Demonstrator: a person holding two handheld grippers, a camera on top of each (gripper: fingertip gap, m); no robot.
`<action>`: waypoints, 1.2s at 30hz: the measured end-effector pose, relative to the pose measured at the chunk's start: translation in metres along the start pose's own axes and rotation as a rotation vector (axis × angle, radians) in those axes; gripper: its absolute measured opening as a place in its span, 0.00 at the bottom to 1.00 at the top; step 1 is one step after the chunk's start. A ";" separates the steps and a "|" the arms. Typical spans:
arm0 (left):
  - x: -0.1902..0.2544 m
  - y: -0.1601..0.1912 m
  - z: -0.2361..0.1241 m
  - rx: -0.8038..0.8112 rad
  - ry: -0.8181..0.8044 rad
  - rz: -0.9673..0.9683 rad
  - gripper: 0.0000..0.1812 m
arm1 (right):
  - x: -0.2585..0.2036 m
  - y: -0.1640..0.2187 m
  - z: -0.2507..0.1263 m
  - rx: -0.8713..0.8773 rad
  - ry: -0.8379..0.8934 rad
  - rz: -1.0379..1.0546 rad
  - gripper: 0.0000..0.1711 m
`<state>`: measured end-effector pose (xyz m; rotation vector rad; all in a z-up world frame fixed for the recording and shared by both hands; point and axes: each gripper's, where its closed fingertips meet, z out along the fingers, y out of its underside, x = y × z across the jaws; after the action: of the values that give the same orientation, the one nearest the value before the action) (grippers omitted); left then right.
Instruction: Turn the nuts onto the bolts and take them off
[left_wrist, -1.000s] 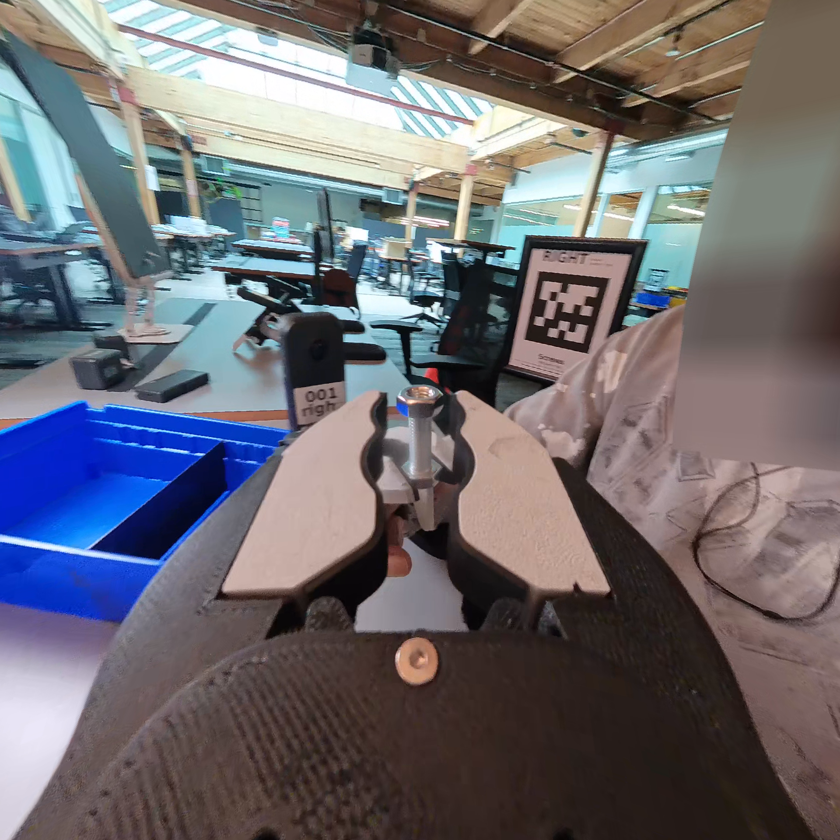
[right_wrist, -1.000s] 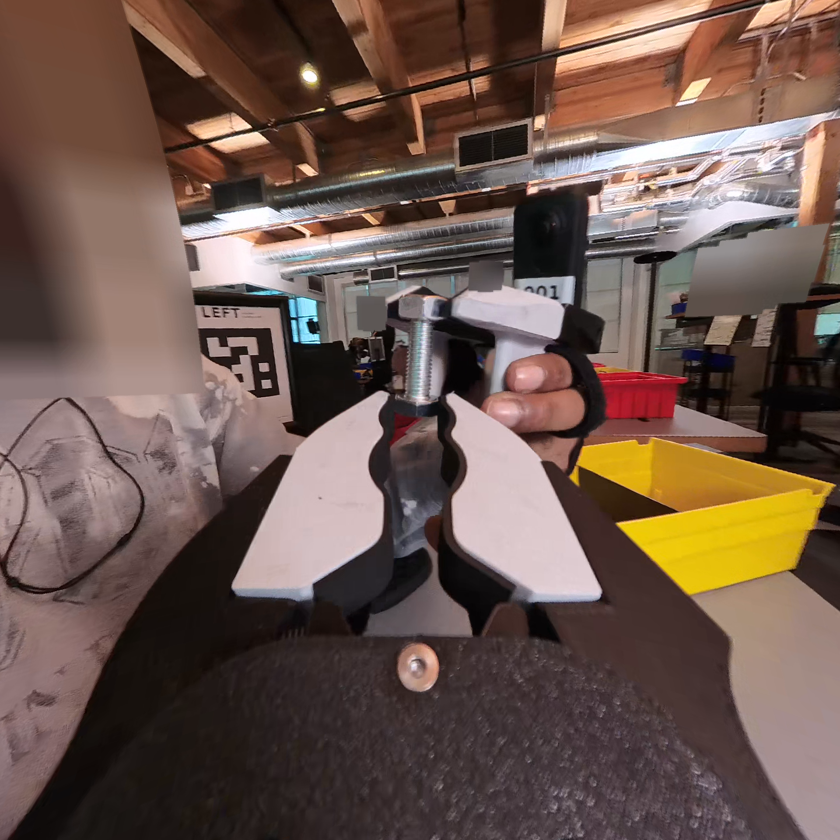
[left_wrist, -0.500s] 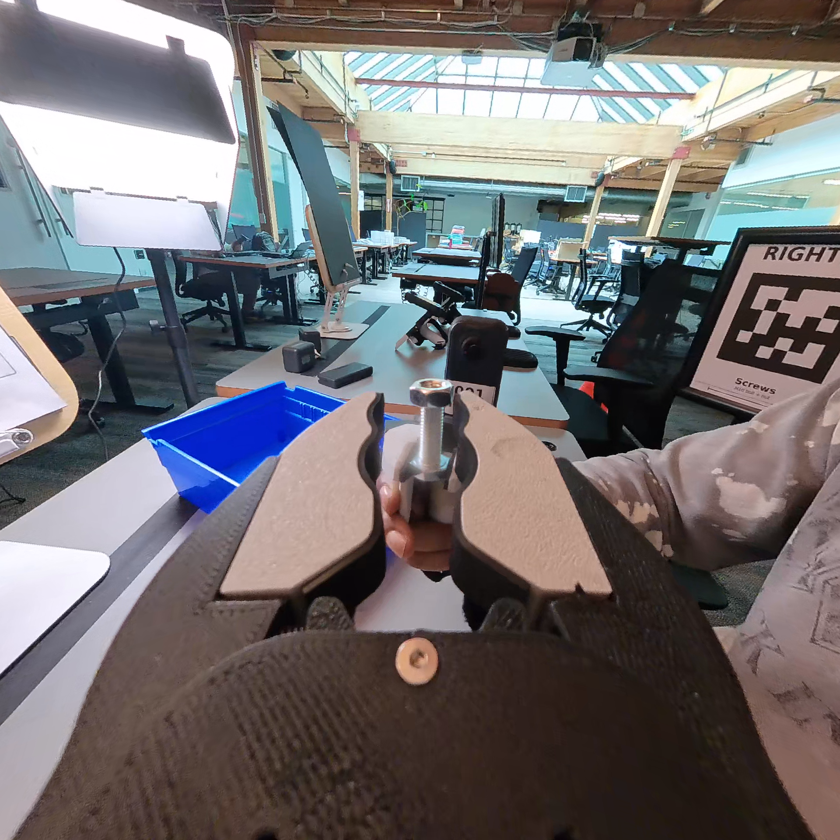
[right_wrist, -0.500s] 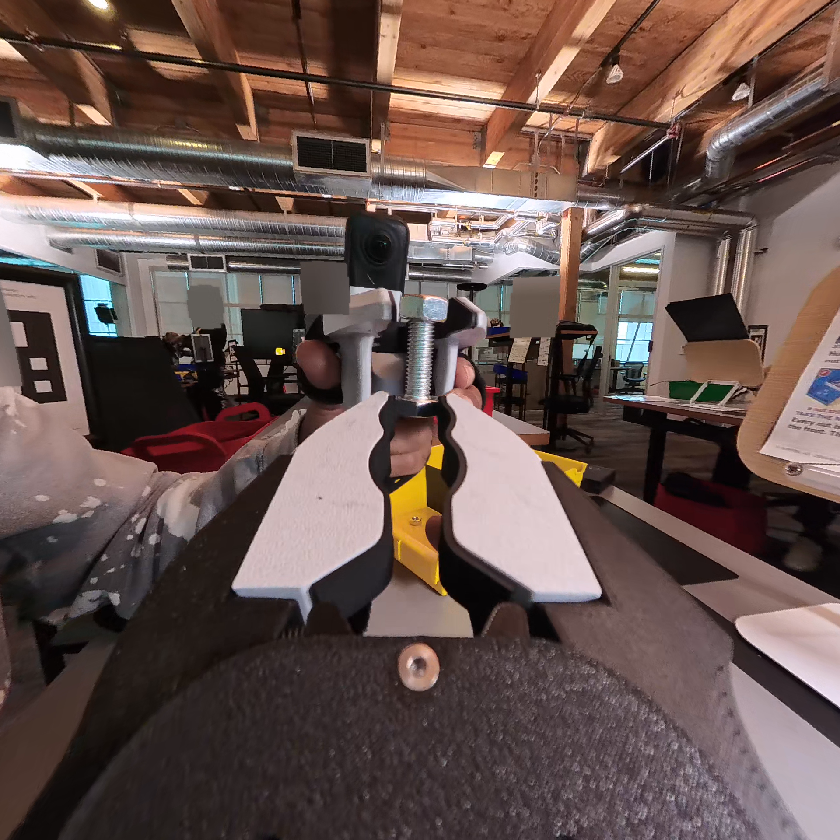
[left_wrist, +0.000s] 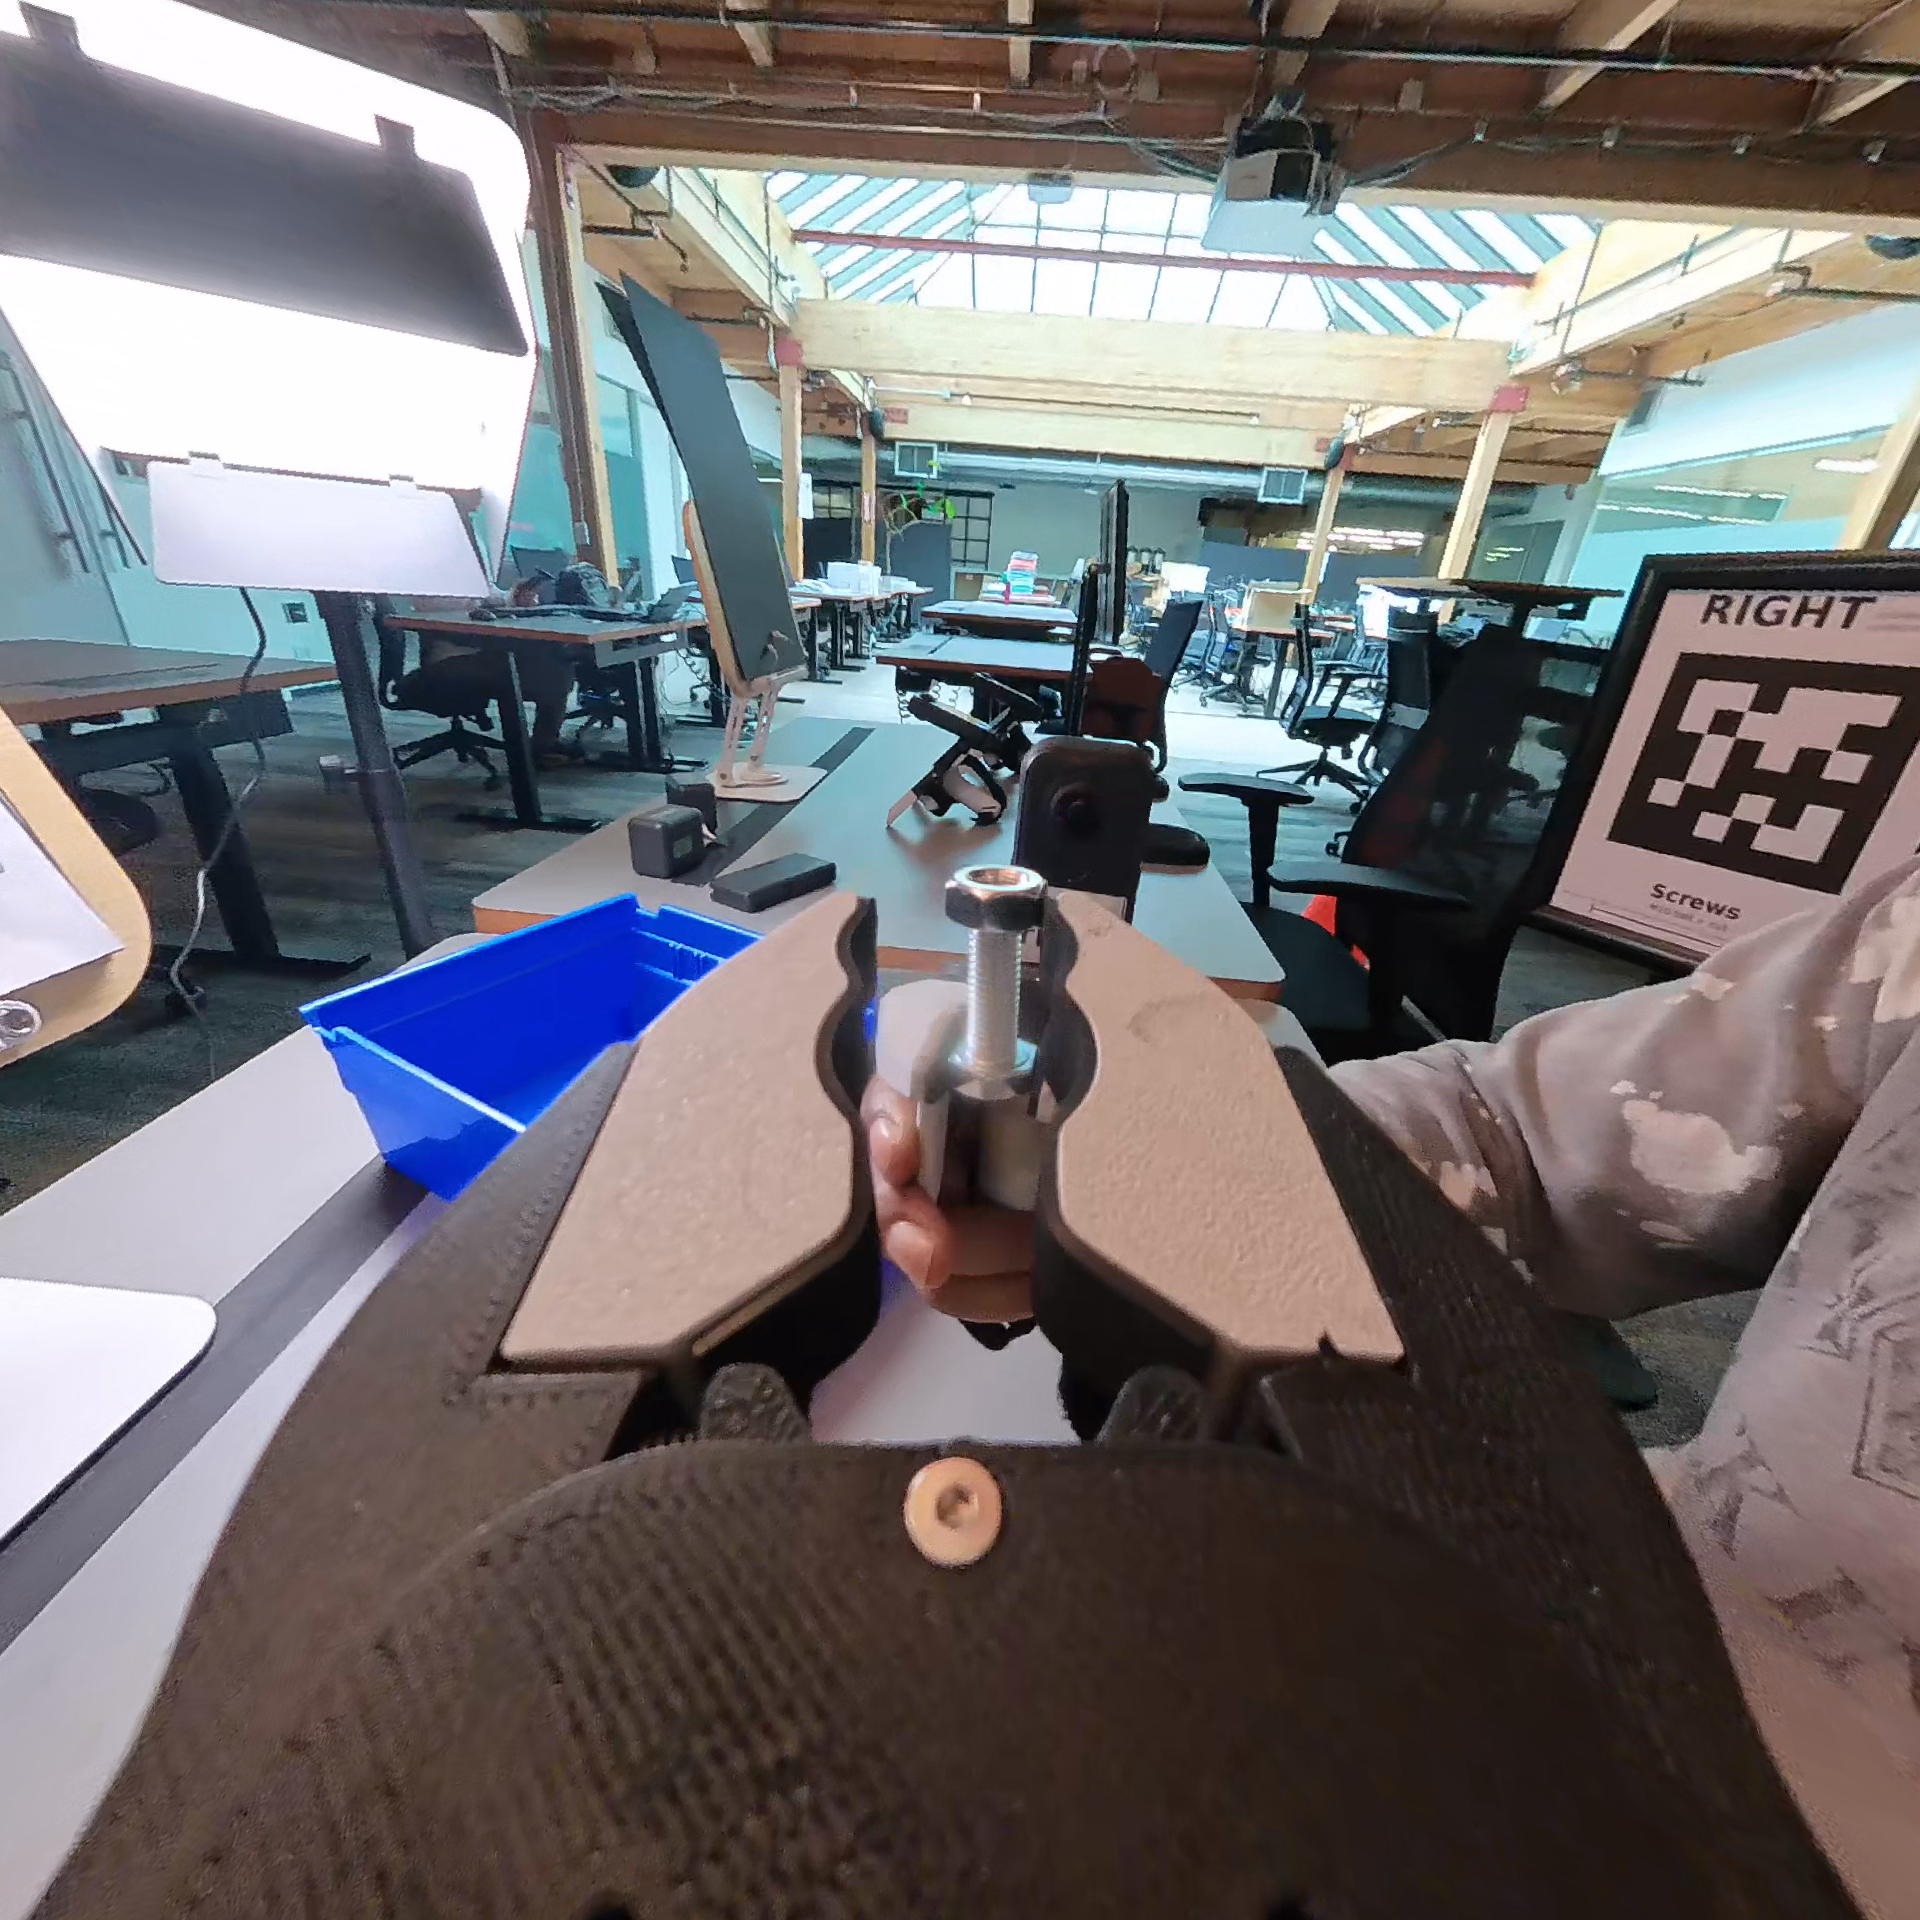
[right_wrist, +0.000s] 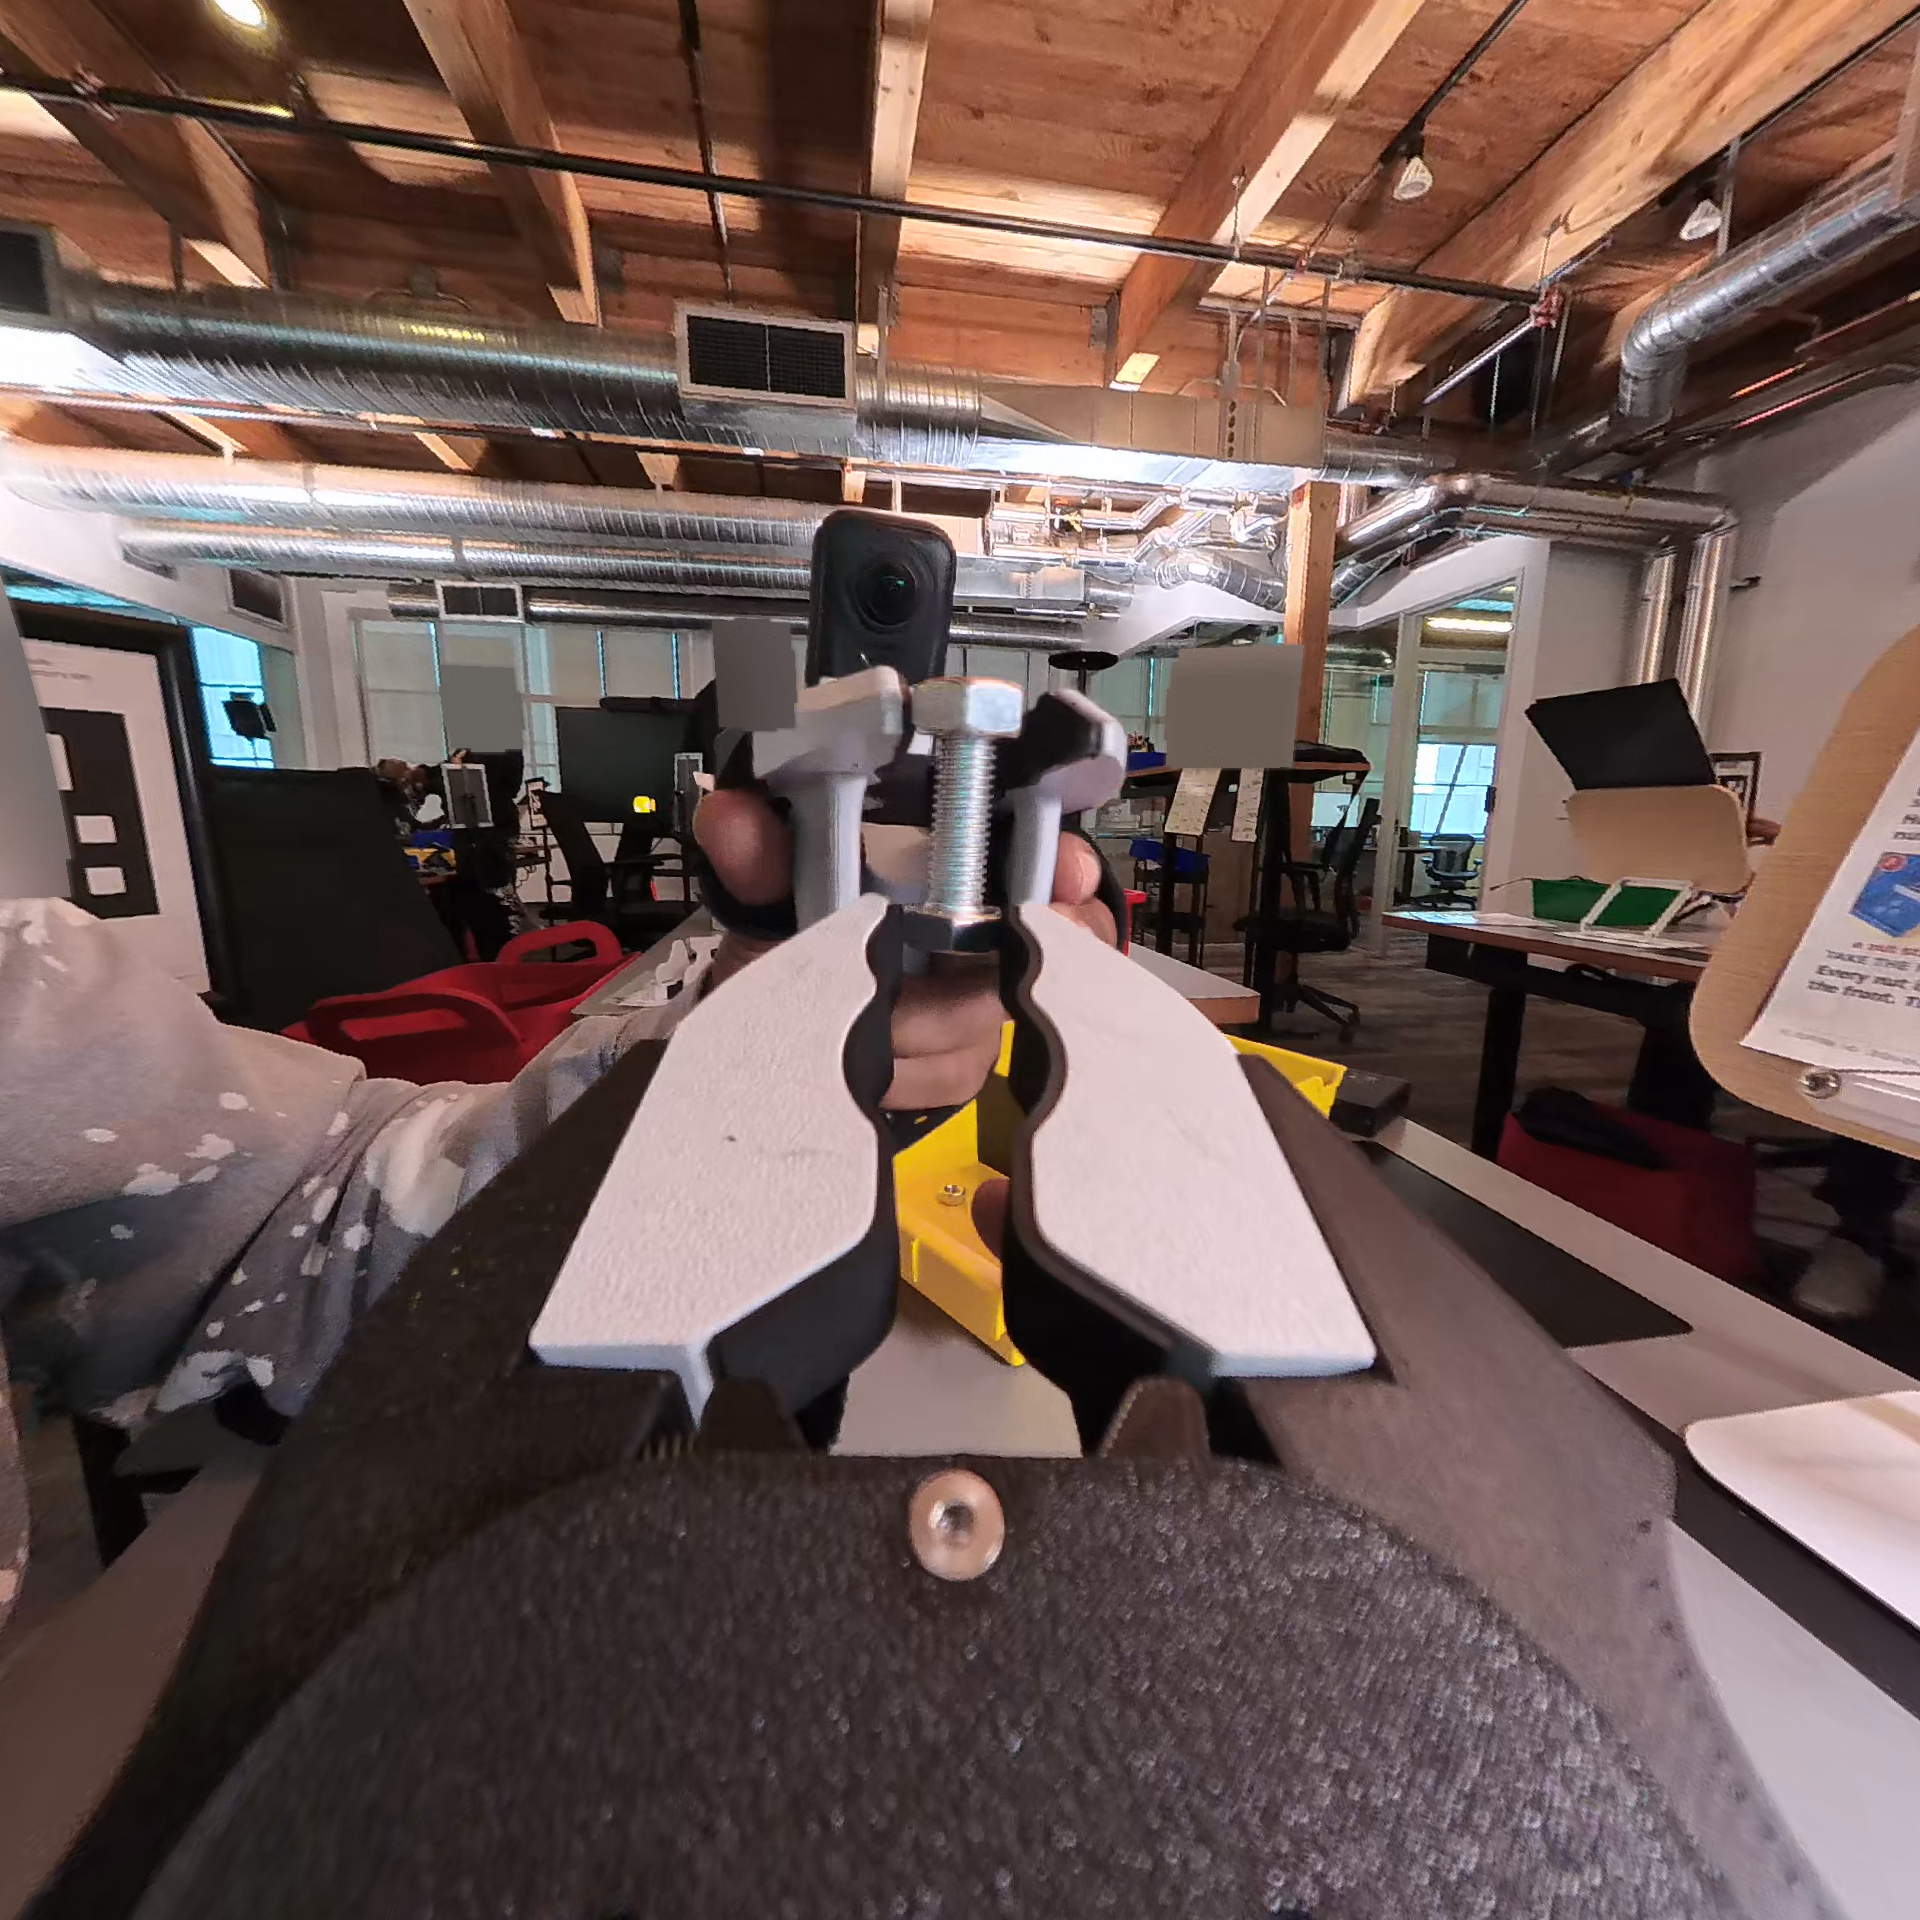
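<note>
One silver bolt (left_wrist: 985, 987) stands upright in the air between my two grippers, which face each other. My left gripper (left_wrist: 966, 920) is shut on the bolt's hex head at the top. It also shows in the right wrist view (right_wrist: 961, 717), straight behind the bolt, with a hand around its handle. My right gripper (right_wrist: 951, 920) is shut on the nut (right_wrist: 951, 927) at the lower end of the bare thread (right_wrist: 961, 821). In the left wrist view the nut (left_wrist: 987, 1086) sits low on the bolt, between the right gripper's grey fingers (left_wrist: 925, 1049).
A blue bin (left_wrist: 468, 1039) stands on the grey table (left_wrist: 156, 1143) to the left. A yellow bin (right_wrist: 945, 1236) holding a small nut lies below the right gripper. Red bins (right_wrist: 436, 1018) stand behind. A sleeve (left_wrist: 1610, 1143) is at right, and a paper stand (right_wrist: 1849, 935) at the table's edge. The tips of both grippers are at nearly the same place.
Both grippers have swung around the upright bolt in opposite directions. The left view has panned left and the right view right. The left gripper now stands straight behind the bolt in the right view.
</note>
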<state>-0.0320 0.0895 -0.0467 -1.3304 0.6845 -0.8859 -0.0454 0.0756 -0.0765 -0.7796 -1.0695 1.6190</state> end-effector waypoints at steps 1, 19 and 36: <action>-0.002 -0.001 -0.002 0.009 -0.002 -0.005 0.16 | 0.000 -0.001 -0.001 0.004 0.000 0.003 0.10; -0.029 -0.005 -0.013 0.054 -0.134 -0.040 0.10 | 0.006 -0.014 -0.009 0.067 -0.006 0.036 0.11; -0.015 0.000 -0.003 -0.003 -0.084 -0.073 0.18 | 0.016 -0.005 -0.009 0.036 0.046 0.033 0.11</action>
<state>-0.0418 0.1007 -0.0476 -1.3942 0.5759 -0.8826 -0.0398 0.0938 -0.0753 -0.8103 -0.9971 1.6367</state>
